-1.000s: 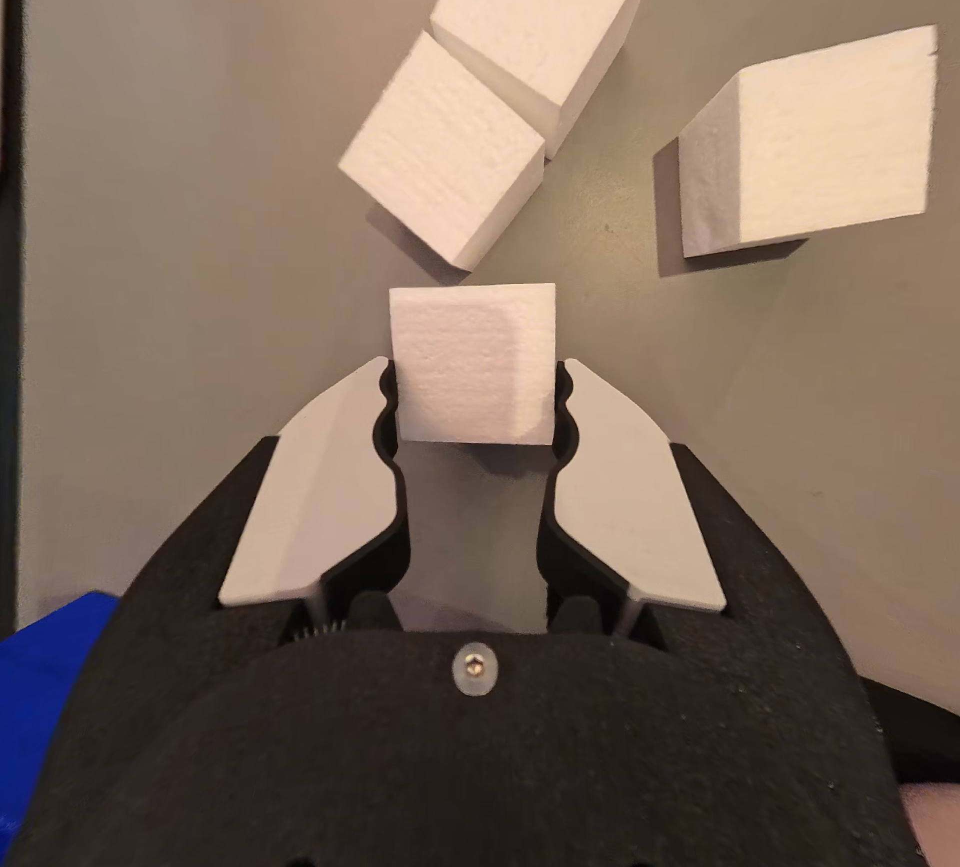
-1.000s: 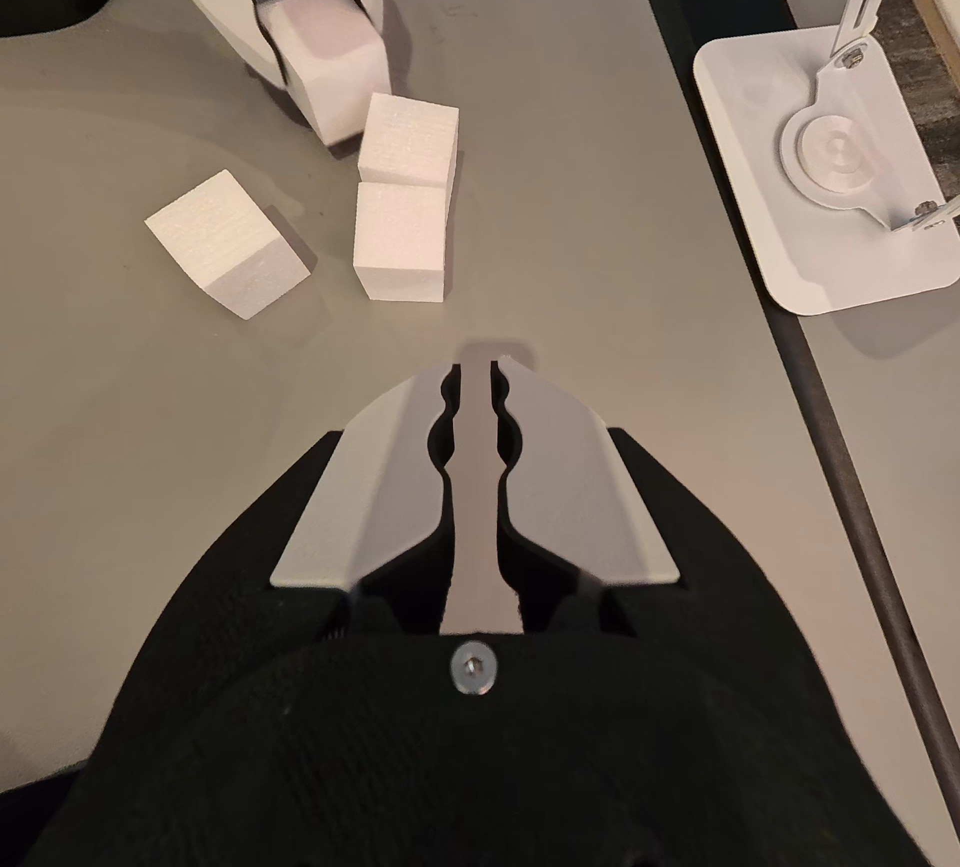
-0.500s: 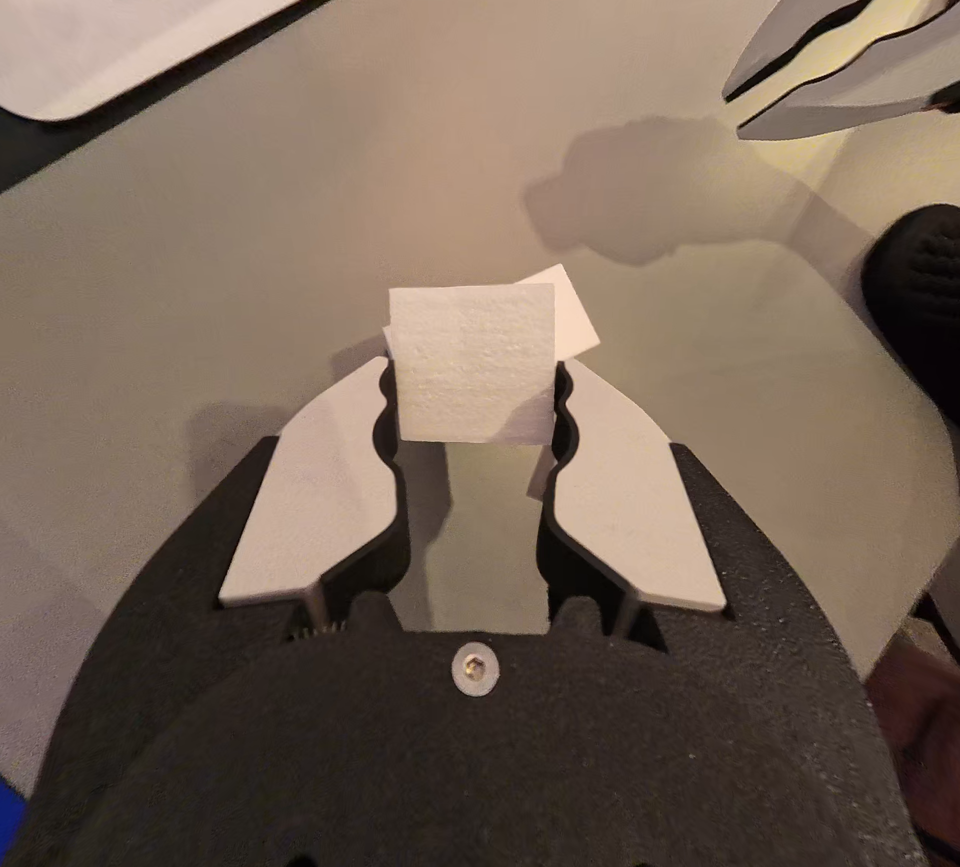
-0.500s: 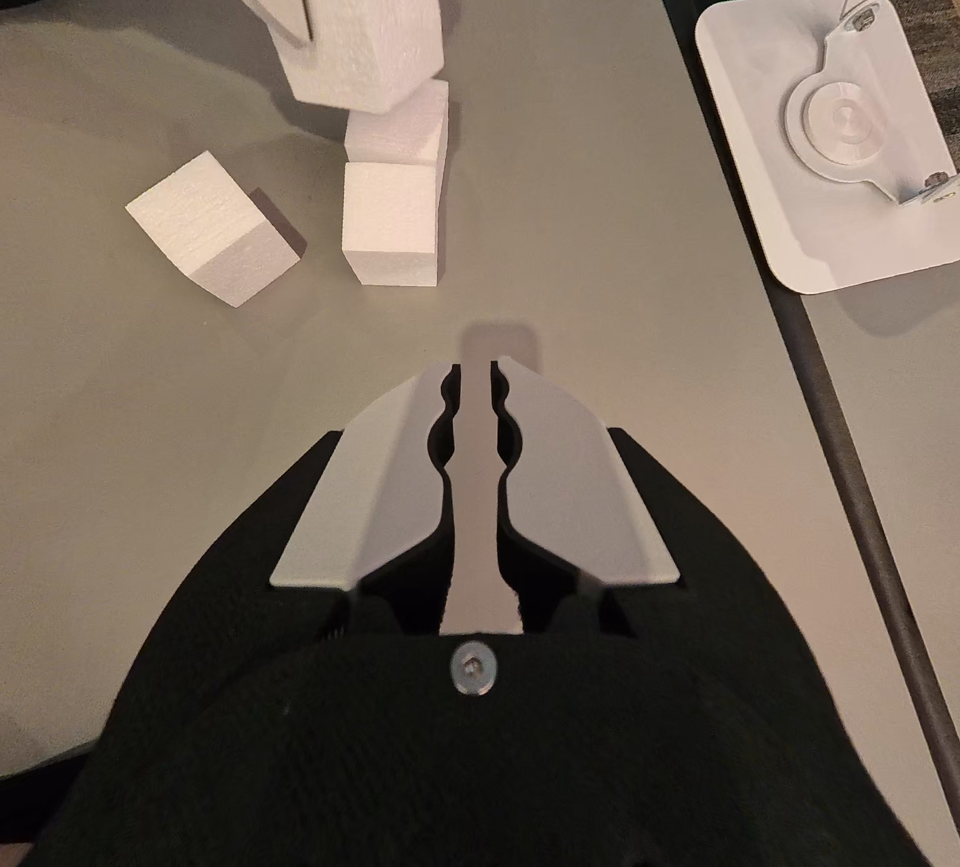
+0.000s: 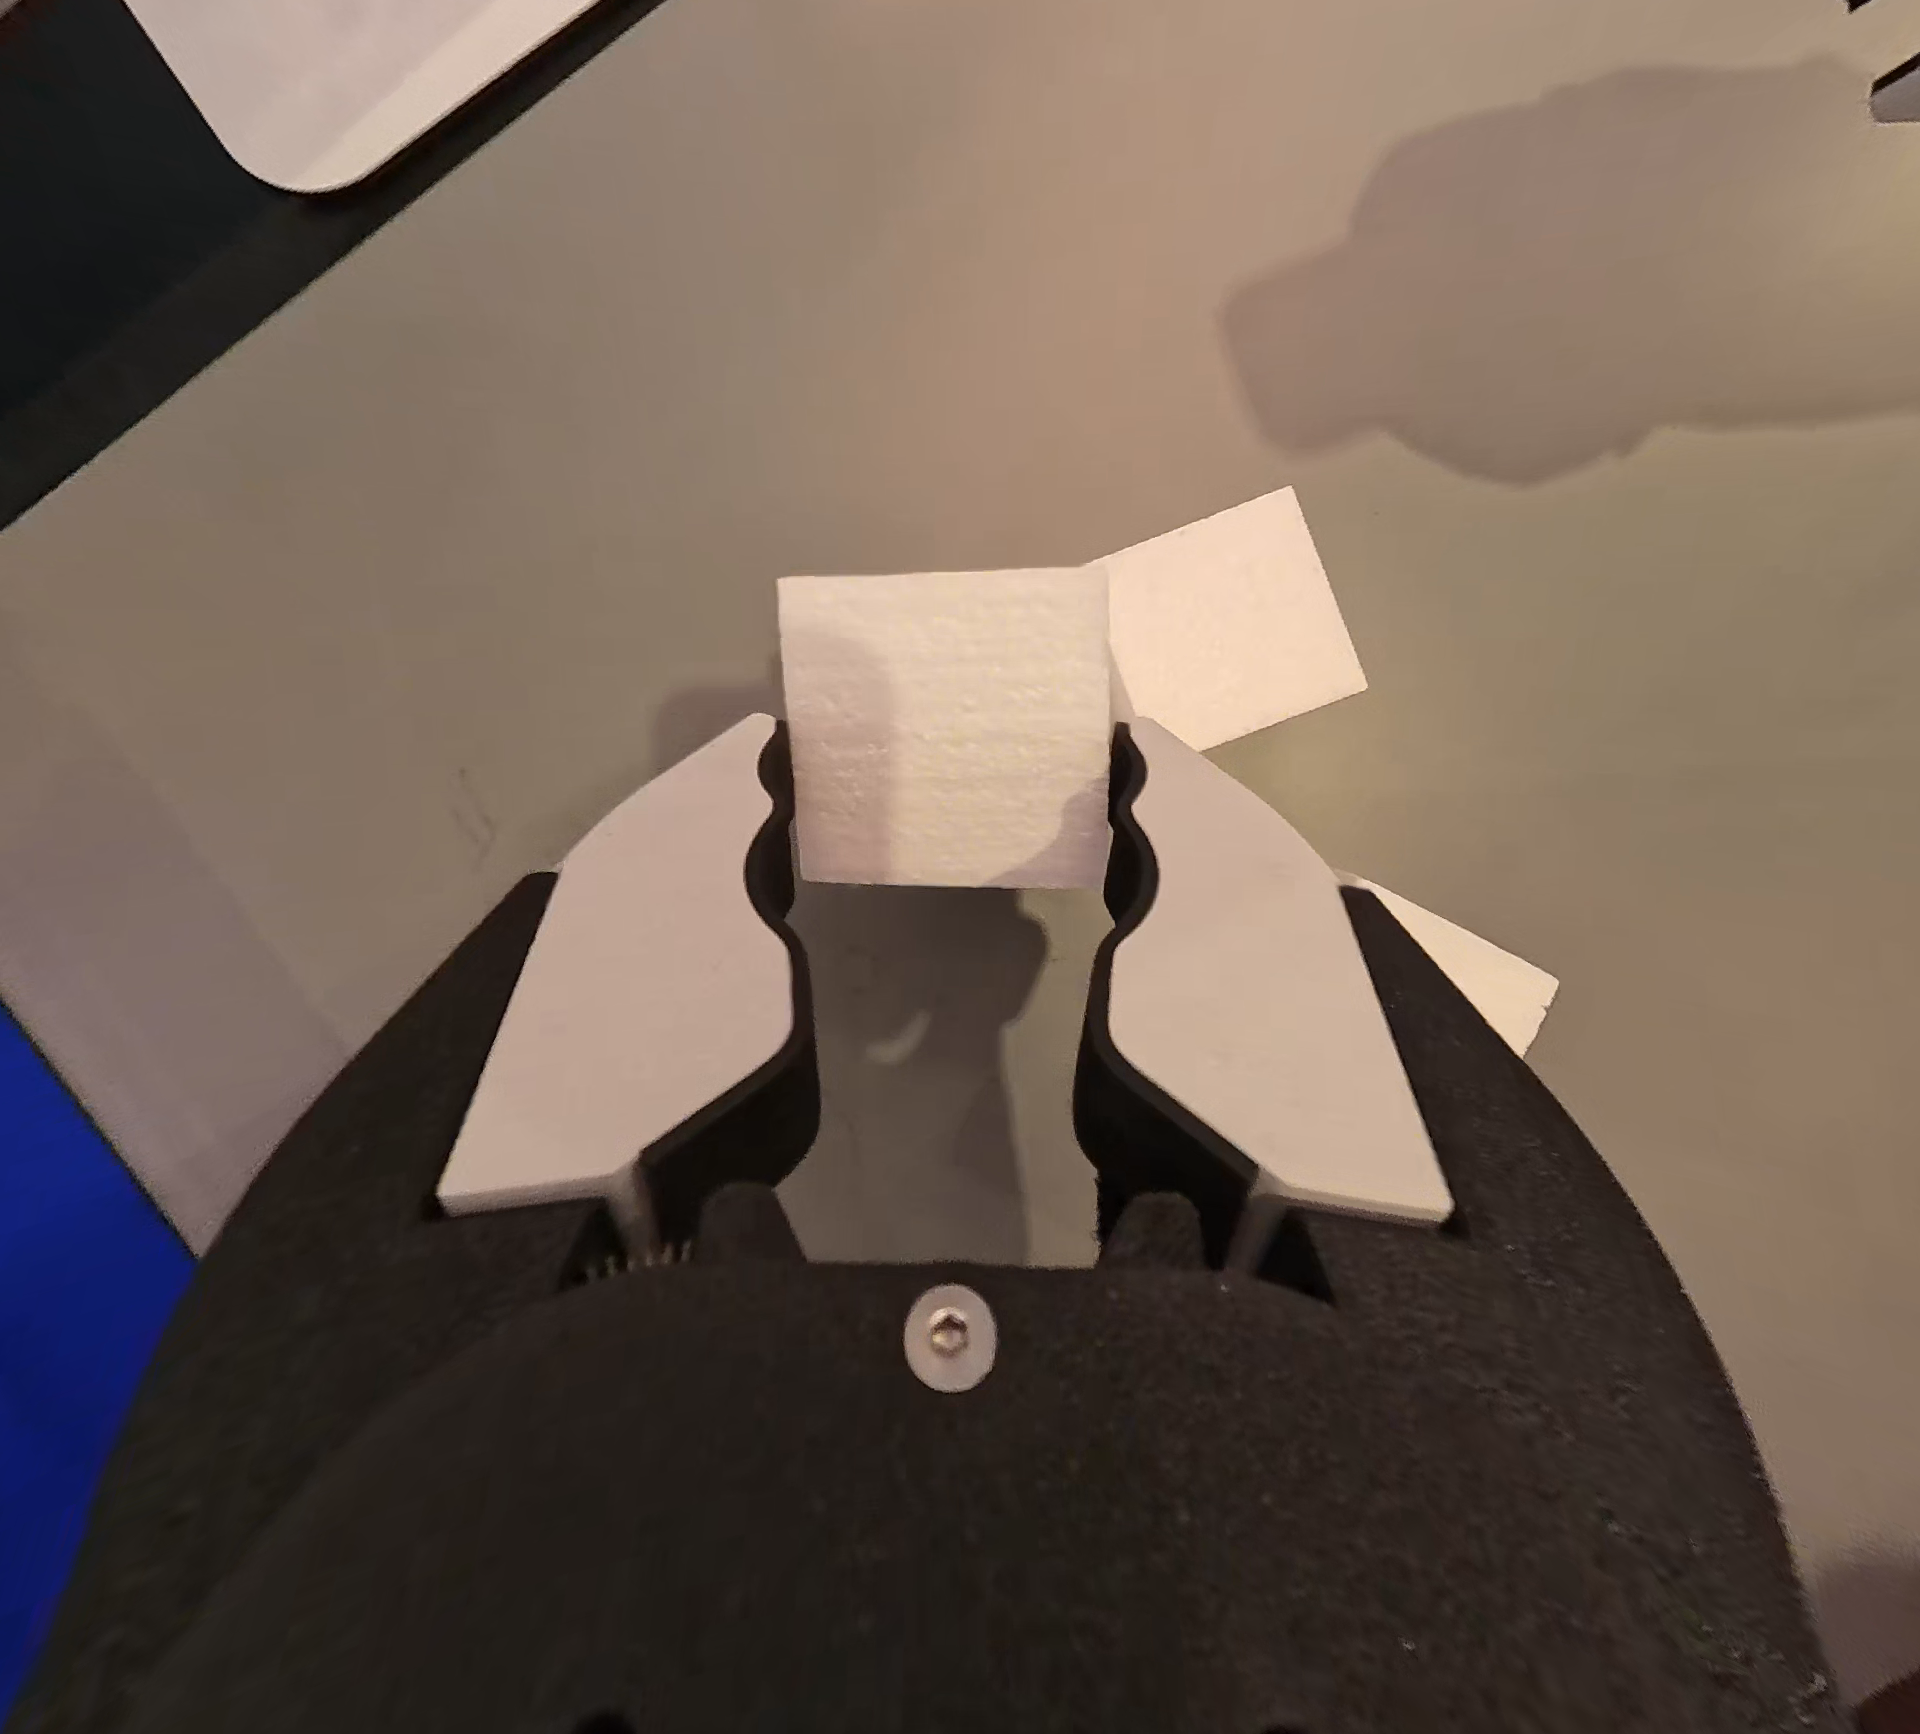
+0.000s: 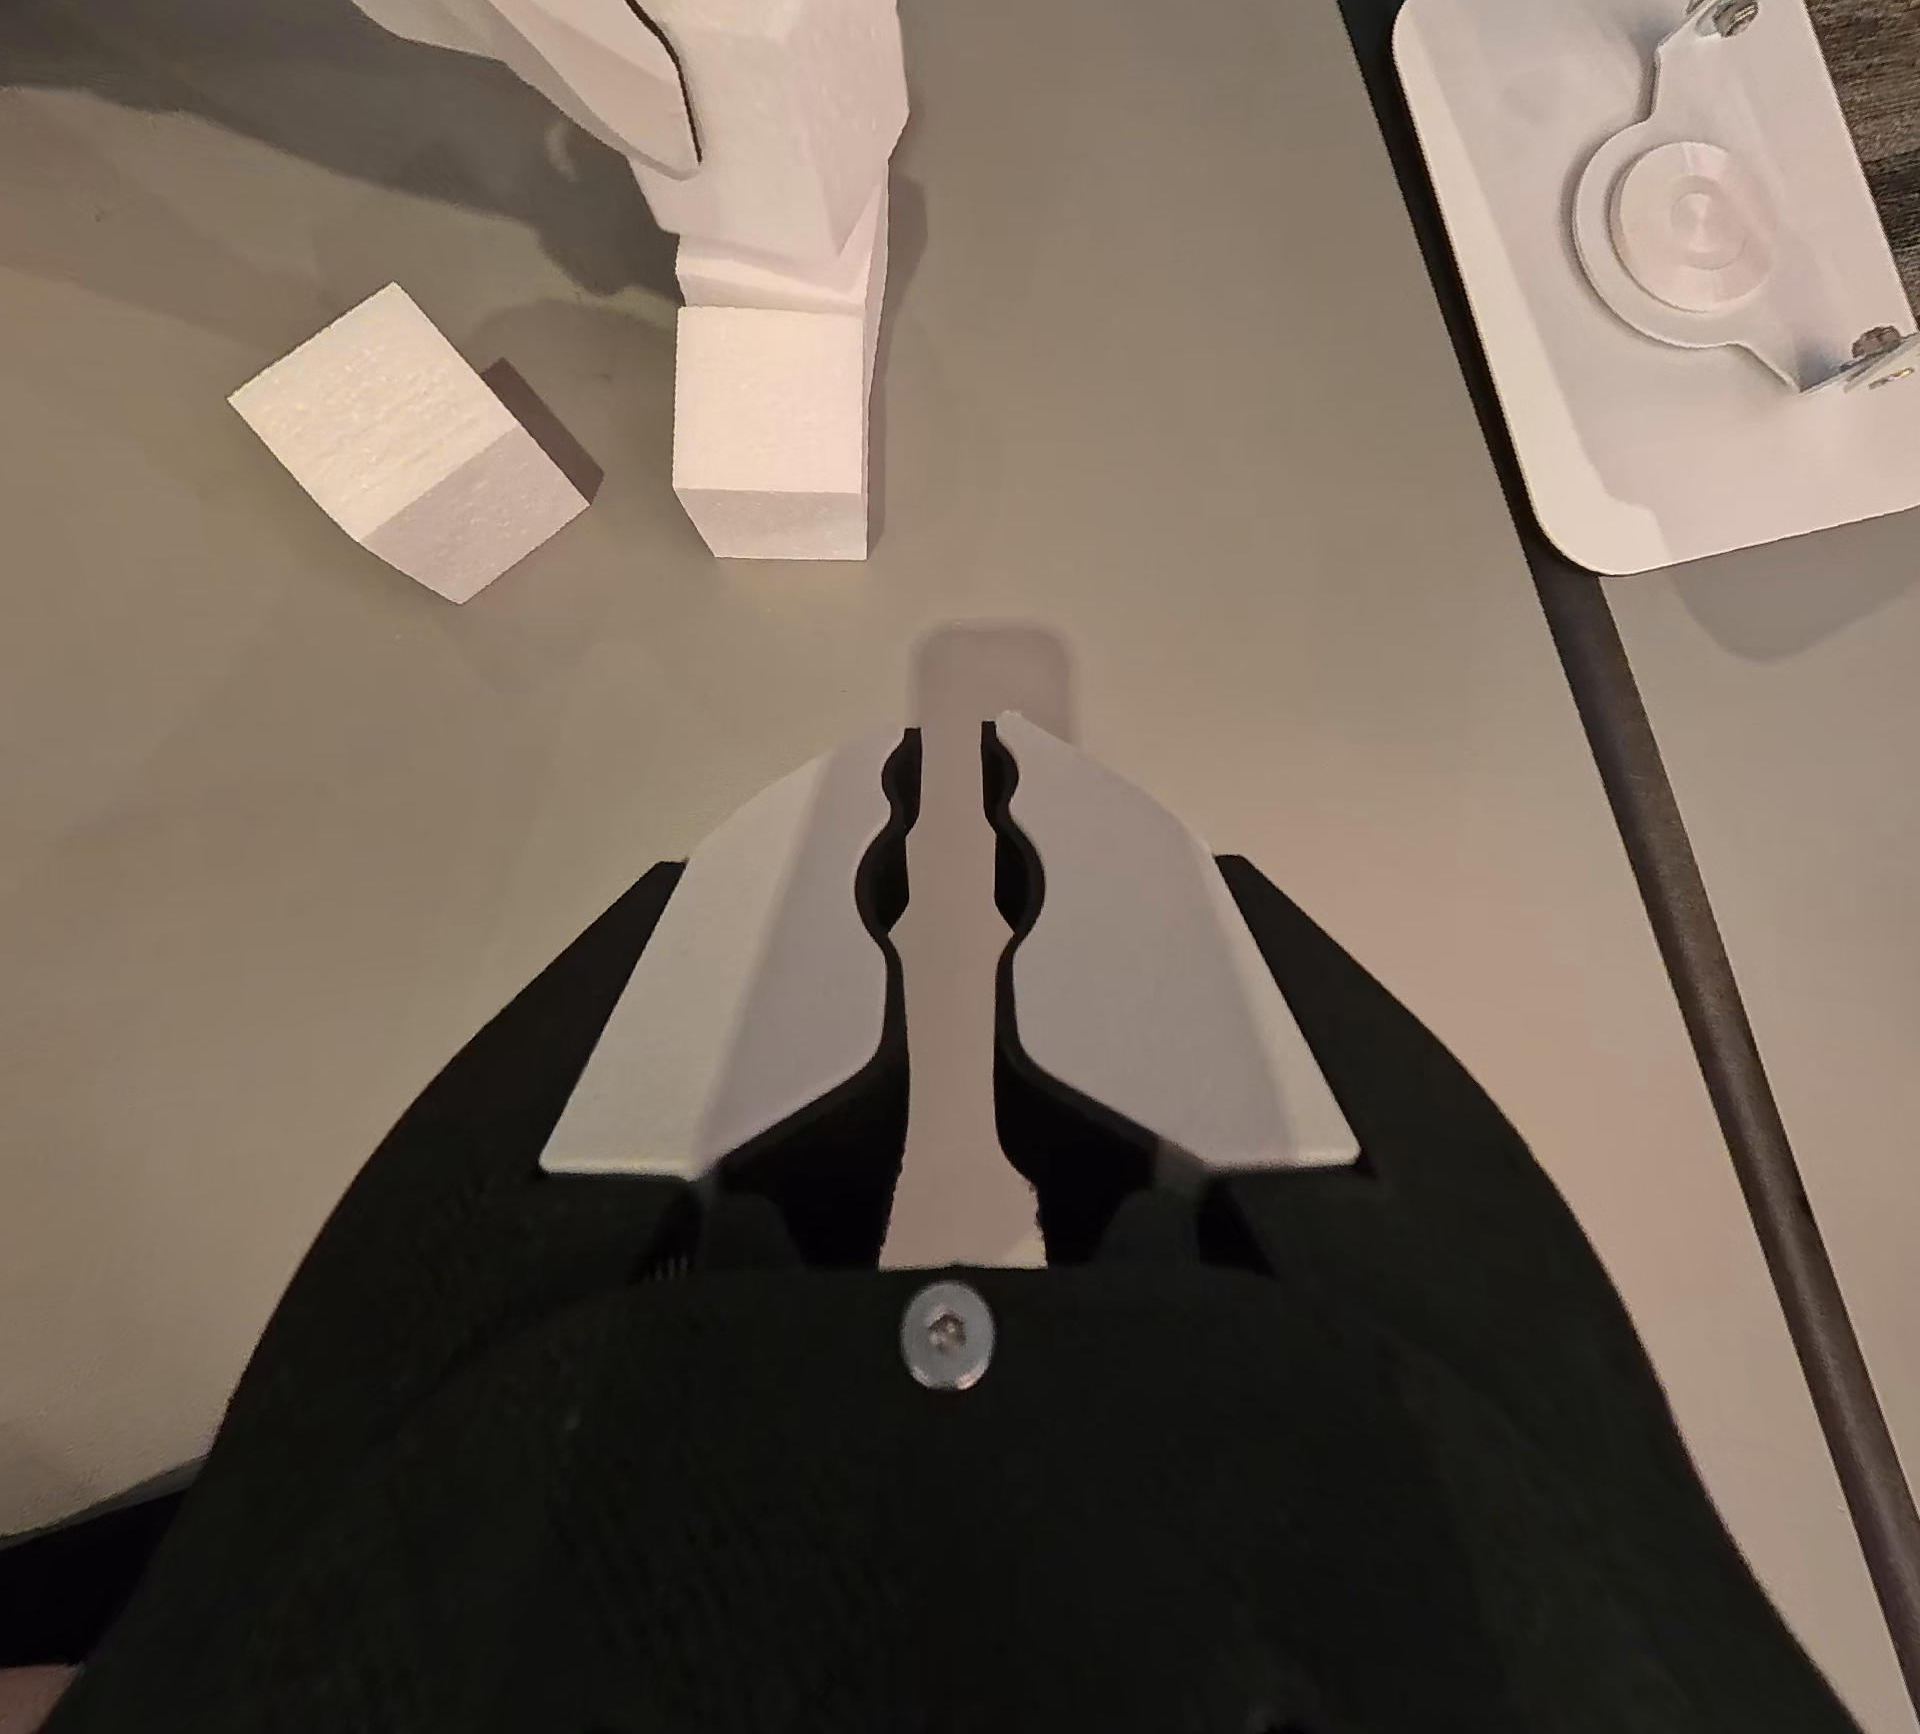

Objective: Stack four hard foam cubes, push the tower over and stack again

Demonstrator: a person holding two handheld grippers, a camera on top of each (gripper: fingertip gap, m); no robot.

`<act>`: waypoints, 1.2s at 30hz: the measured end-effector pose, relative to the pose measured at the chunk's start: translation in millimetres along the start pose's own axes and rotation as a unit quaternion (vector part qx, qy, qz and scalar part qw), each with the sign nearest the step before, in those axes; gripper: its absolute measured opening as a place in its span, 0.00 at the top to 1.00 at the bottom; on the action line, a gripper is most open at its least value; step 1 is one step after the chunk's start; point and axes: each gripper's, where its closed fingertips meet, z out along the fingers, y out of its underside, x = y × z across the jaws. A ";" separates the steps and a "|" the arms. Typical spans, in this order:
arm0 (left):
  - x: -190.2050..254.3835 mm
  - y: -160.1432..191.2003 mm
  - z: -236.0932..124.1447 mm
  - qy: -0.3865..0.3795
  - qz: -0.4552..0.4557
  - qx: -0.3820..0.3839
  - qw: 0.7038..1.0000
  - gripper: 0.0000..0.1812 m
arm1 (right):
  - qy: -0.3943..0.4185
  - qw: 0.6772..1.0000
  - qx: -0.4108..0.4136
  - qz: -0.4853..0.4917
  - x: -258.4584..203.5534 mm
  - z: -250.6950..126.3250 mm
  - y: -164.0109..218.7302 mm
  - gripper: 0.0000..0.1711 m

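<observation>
At the bottom centre of the right wrist view, the right gripper (image 6: 951, 734) hangs over the grey tabletop (image 6: 312, 801), jaws nearly closed and empty. Beyond it, left of centre, lie a tilted grainy white foam cube (image 6: 405, 437) and two adjoining cubes (image 6: 769, 427). The left gripper (image 5: 945, 728) clamps a fourth cube (image 5: 940, 728) above them. A white metal base plate (image 6: 1538, 250) sits at the upper right.

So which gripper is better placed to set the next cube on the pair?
Left. The left gripper is shut on a foam cube just above the two touching cubes; the right gripper is empty, nearly closed and farther back.
</observation>
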 end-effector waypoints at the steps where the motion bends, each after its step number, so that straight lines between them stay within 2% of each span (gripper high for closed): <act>1: 1.8 0.3 0.2 0.006 0.000 -0.002 1.000 0.68 | 0.001 1.000 -0.001 0.000 0.6 0.5 0.3 0.93; 16: -0.8 -2.6 1.9 -0.031 0.022 -0.006 0.999 0.68 | -0.004 1.000 -0.014 0.000 0.1 5.8 3.6 0.93; 26: 0.2 -13.1 -2.0 -0.028 0.021 0.025 0.999 0.68 | -0.006 1.000 -0.014 0.000 0.3 6.2 4.0 0.93; 36: -2.7 -18.1 3.8 -0.059 0.008 0.045 0.997 0.68 | -0.005 0.999 -0.031 -0.002 0.2 10.4 8.7 0.93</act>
